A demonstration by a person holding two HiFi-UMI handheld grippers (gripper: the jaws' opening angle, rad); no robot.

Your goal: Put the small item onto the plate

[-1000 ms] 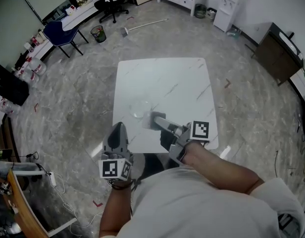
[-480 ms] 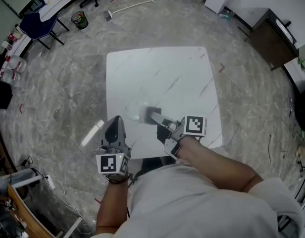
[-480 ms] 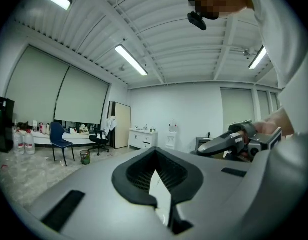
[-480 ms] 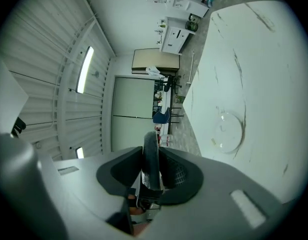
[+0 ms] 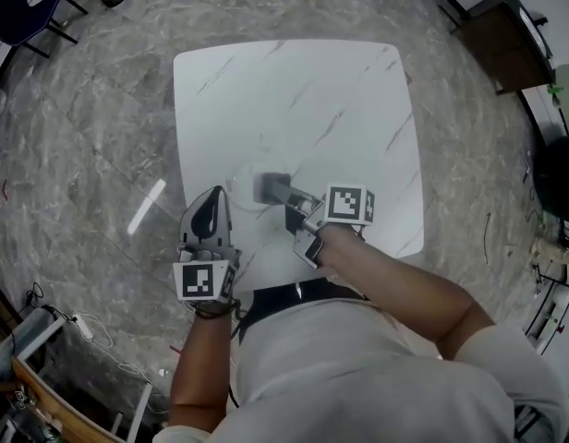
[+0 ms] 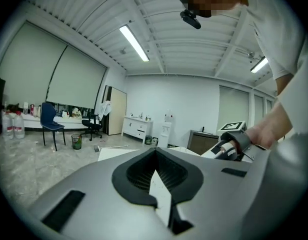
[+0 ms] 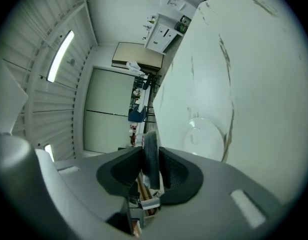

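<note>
Head view: a person stands at the near edge of a white marble-patterned table (image 5: pixel 303 100). The right gripper (image 5: pixel 275 190) reaches in over the near middle of the table, clamped on a small grey item (image 5: pixel 266 187). The item sits over the right part of a clear glass plate (image 5: pixel 240 197), which is faint against the white top. The view does not show whether the item touches the plate. The left gripper (image 5: pixel 215 197) is at the near left, just beside the plate.

Left gripper view: its jaws (image 6: pixel 155 171) are drawn together with only a white sliver between them and nothing held. The right gripper (image 6: pixel 229 146) is off to the right.

Right gripper view: the jaws (image 7: pixel 150 151) press on both faces of the item (image 7: pixel 150 161), a flat dark-grey slab standing on edge. The clear plate (image 7: pixel 206 139) lies just beyond on the table (image 7: pixel 254 84).

The step in hand looks like the placing, with the item carried and lined up. The next move likely calls for lowering it onto the plate's middle and parting the jaws gently, since the light plate may slide.
</note>
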